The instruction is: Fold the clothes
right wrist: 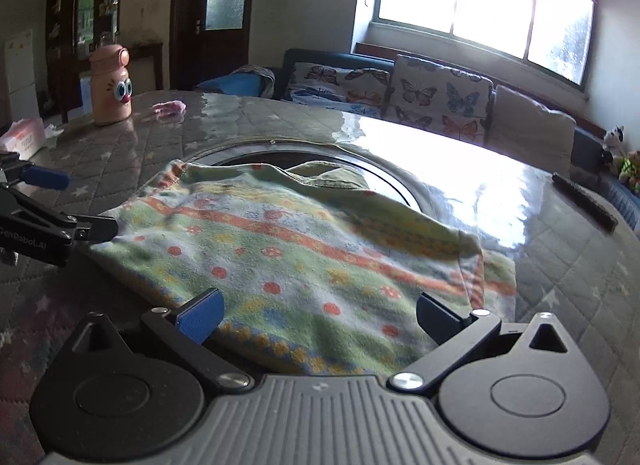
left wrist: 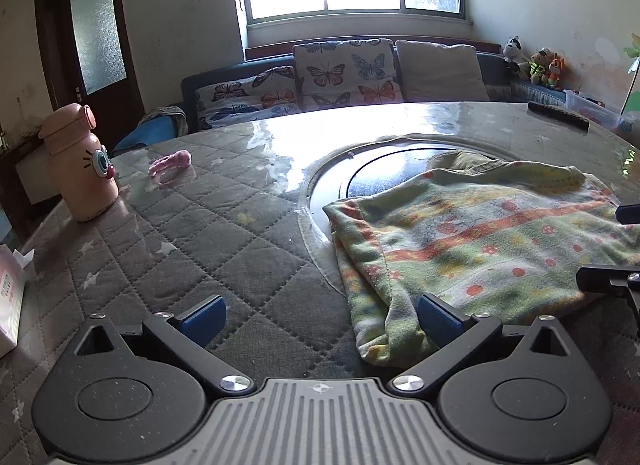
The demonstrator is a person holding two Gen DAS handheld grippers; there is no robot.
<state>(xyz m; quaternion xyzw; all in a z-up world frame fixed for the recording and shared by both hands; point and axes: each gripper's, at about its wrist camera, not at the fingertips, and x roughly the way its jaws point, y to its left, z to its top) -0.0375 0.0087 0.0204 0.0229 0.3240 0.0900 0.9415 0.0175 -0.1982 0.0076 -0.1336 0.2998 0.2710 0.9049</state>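
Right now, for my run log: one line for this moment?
left gripper: open | right gripper: open | patterned garment: flat on table, ungripped

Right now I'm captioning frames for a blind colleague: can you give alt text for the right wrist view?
An open tool sits at the near edge of a green, orange-striped garment spread on a round quilted table. The other tool reaches in at the garment's left edge. Behind are a pink bottle, a butterfly-print sofa and a bright window.
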